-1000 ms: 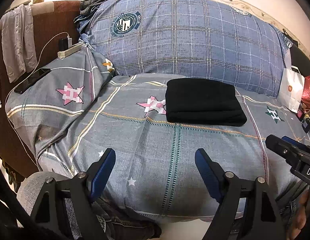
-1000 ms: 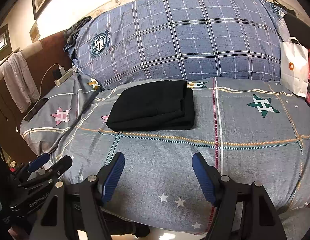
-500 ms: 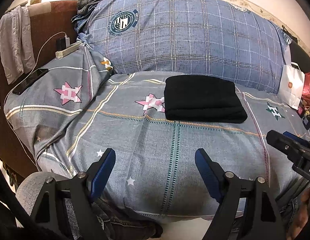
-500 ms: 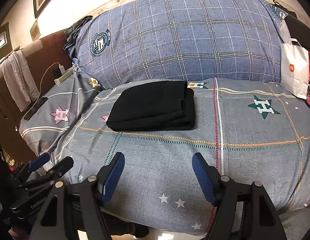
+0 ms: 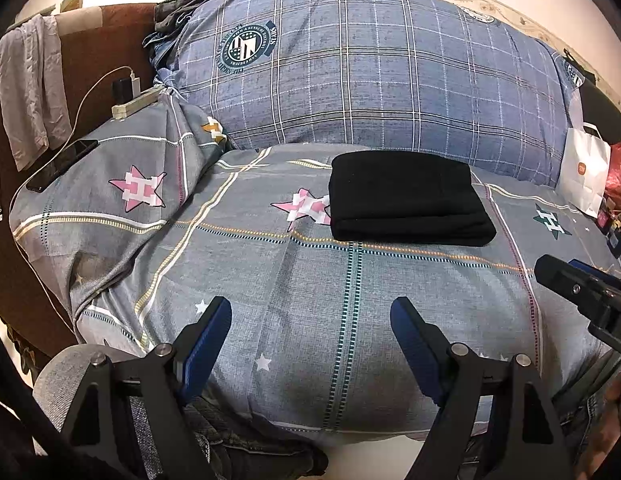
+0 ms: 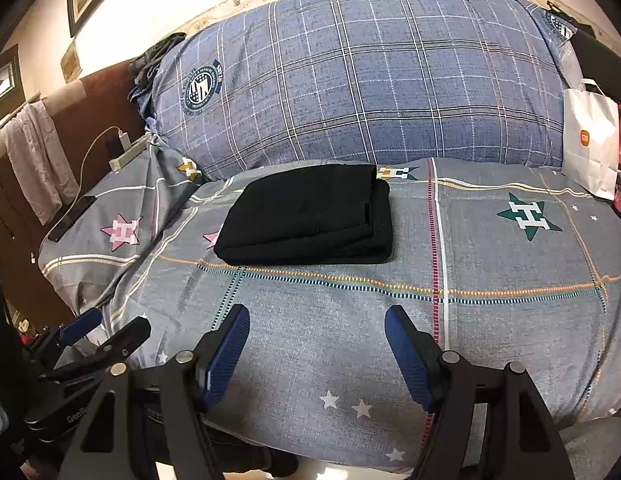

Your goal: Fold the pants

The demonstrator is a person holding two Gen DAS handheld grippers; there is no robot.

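- Left wrist view: bed (image 5: 310, 340) with grey star-print cover fills the frame; a large blue plaid pillow (image 5: 370, 72) stands along its far side.
- Black pants (image 5: 406, 204) lie at mid-bed, just near of the pillow, already a compact layered rectangle with square edges; folded edge faces near.
- White paper bag (image 6: 590, 140) stands at the far right, well apart from the pants.
- Left gripper (image 5: 310, 344) is over the near edge of the bed, jaws apart, nothing between them.
- Right gripper (image 6: 316, 352) is likewise at the near edge, jaws apart and empty, well short of the pants.
- Phone (image 5: 62, 164), seemingly on charge, lies far left.
- Judgement: folding appears complete, with both tools clear of the pants. The next move calls for little: at most a check that the layers sit even, or pulling back.
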